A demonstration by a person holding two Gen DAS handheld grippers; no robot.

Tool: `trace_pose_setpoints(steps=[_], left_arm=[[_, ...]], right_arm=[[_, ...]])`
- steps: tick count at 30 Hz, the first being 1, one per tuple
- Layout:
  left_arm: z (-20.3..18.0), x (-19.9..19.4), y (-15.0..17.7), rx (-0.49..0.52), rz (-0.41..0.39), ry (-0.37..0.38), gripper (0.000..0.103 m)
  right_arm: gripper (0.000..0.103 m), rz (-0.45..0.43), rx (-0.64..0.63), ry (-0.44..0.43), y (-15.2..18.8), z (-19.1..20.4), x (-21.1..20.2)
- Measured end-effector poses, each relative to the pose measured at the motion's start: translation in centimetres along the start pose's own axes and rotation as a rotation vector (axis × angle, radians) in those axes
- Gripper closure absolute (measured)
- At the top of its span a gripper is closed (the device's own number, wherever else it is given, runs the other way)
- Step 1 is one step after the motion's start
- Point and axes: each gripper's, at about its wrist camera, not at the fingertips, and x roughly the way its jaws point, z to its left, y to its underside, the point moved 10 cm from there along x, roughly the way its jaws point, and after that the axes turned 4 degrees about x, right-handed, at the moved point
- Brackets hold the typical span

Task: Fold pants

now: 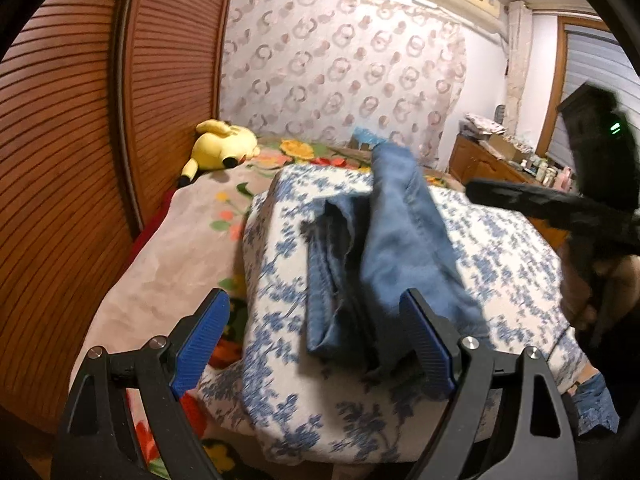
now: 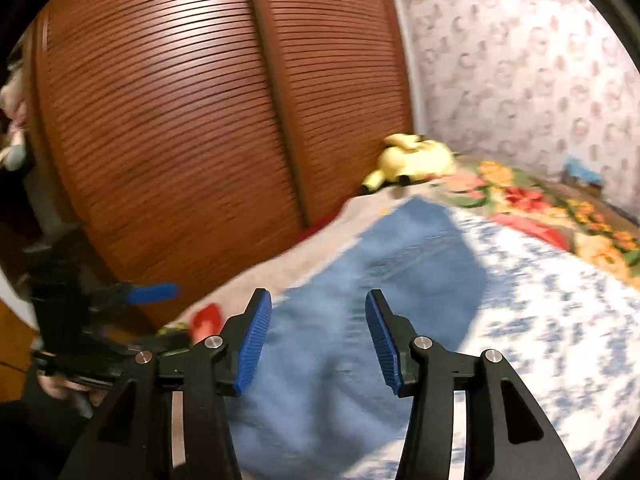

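Note:
Blue denim pants [image 1: 404,248] lie as a long folded bundle on a white quilt with blue flowers [image 1: 516,264]. One end of them rises in a rumpled hump toward the far side. My left gripper [image 1: 314,300] is open just before the near end of the pants, with nothing between its blue pads. My right gripper [image 2: 318,296] hovers open over the flat blue denim [image 2: 400,276], and its pads grip nothing. The right gripper [image 1: 520,200] shows as a dark blur at the right of the left wrist view. A blue pad of the left gripper [image 2: 152,294] appears at the left of the right wrist view.
The quilt lies on a bed covered by a flowered blanket [image 1: 192,240]. Louvred wooden doors [image 1: 80,160] run along the bed's left side. A yellow plush toy [image 1: 220,148] lies at the head. A cluttered wooden dresser [image 1: 492,160] stands at the far right.

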Motion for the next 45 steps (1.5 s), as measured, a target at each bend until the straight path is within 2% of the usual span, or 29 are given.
trace_pose_setpoints(steps=[5,8,10,11,13,15,17,19,20,22,24,26,29,35,41,44,45], left_arm=[[-2.3,0.4,-2.0,0.031,-0.024,0.043,0.016],[-3.5,1.8,-2.0,0.031,0.008,0.090,0.018],[-4.0,2.7,-1.8,0.016,0.027,0.125,0.029],[-4.2,3.3,-1.5,0.015,0.043,0.131,0.031],[-4.2,4.7,-0.7,0.005,0.082,0.134,0.043],[-4.3,5.5,0.2,-0.012,0.117,0.156,0.048],[-4.2,6.3,1.2,-0.022,0.152,0.155,0.054],[-4.2,6.7,2.1,-0.015,0.179,0.143,0.067],[-4.4,6.7,2.5,-0.004,0.188,0.147,0.069],[-4.6,6.4,2.8,0.008,0.180,0.147,0.082],[-4.7,5.7,2.8,0.012,0.154,0.143,0.090],[-3.8,5.0,2.4,-0.015,0.121,0.099,0.091],[-3.0,5.5,3.4,-0.029,0.150,0.090,0.091],[-2.6,5.9,4.0,-0.016,0.165,0.077,0.091],[-2.3,6.1,4.3,-0.019,0.168,0.082,0.091],[-2.3,5.9,4.2,-0.007,0.157,0.092,0.093],[-2.4,5.6,4.0,0.005,0.143,0.089,0.093]], right_arm=[[0.051,0.040,0.020,0.084,0.6,-3.1,1.4],[0.051,0.053,0.037,0.099,0.4,-3.3,2.1],[0.051,0.057,0.046,0.101,0.4,-3.5,2.1],[0.051,0.058,0.048,0.101,0.2,-3.2,1.8],[0.051,0.065,0.051,0.107,0.2,-3.3,2.2],[0.051,0.069,0.053,0.114,0.0,-3.6,2.8],[0.051,0.071,0.058,0.115,0.0,-4.1,2.8],[0.051,0.071,0.068,0.116,-0.1,-4.4,3.3],[0.051,0.073,0.074,0.113,-0.3,-4.6,3.7],[0.051,0.074,0.078,0.108,0.0,-5.0,3.6],[0.051,0.073,0.083,0.099,-0.3,-5.0,3.9],[0.051,0.072,0.092,0.080,-0.3,-5.2,4.2],[0.050,0.094,0.147,0.011,-0.3,-5.2,5.4],[0.044,0.167,0.178,0.051,0.7,-6.7,8.5],[0.033,0.236,0.230,-0.013,1.0,-7.3,11.8],[0.033,0.287,0.272,-0.104,1.4,-7.3,13.5],[0.041,0.288,0.285,-0.138,1.3,-7.2,13.6]])
